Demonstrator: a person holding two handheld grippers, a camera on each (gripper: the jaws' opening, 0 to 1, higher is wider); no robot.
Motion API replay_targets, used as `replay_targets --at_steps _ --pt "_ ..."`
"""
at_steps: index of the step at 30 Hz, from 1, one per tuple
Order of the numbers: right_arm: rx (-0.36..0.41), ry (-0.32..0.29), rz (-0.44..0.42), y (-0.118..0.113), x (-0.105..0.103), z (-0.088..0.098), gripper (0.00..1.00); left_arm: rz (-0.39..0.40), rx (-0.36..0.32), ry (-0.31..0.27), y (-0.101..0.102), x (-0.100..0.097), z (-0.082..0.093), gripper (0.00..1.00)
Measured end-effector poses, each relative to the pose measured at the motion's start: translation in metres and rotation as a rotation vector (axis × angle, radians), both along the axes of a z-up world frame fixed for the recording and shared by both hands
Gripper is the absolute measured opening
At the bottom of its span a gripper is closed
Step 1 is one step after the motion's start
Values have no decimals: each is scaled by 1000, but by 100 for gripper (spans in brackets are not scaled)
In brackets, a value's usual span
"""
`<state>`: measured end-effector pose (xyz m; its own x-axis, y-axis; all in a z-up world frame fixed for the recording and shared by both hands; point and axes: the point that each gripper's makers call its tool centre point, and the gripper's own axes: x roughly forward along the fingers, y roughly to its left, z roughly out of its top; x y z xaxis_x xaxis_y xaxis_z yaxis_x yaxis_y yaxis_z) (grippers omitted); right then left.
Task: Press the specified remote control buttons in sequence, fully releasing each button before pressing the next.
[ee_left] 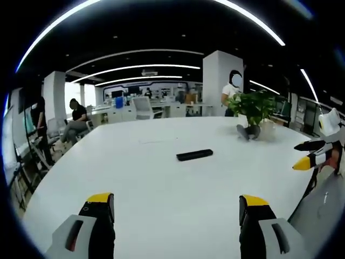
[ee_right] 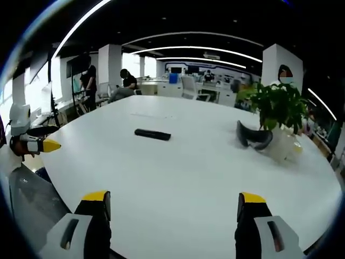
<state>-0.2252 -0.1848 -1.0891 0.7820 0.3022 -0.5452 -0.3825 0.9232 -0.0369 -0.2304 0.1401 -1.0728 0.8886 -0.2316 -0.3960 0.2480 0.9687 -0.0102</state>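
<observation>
A black remote control [ee_left: 194, 155] lies flat on the white table [ee_left: 151, 178], well beyond my left gripper [ee_left: 177, 208], whose jaws stand wide open with nothing between them. In the right gripper view the same remote control [ee_right: 152, 134] lies left of centre, far ahead of my right gripper [ee_right: 174, 206], also open and holding nothing. The right gripper [ee_left: 312, 155] enters the left gripper view from the right edge, with its yellow tips apart. The left gripper [ee_right: 39, 142] shows at the left edge of the right gripper view.
A potted green plant [ee_left: 254, 110] stands at the table's far right, with a dark curved object [ee_right: 254, 136] beside its white pot. Office chairs and people [ee_left: 75, 120] sit beyond the table's left side. A grey surface [ee_left: 323, 208] lies at the near right edge.
</observation>
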Motion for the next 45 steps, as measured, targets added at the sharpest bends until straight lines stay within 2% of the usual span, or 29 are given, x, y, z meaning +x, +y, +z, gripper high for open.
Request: replay_targets --at_steps 45 --pt "-16 -7 14 1 1 0 96 -5 17 2 -2 0 0 100"
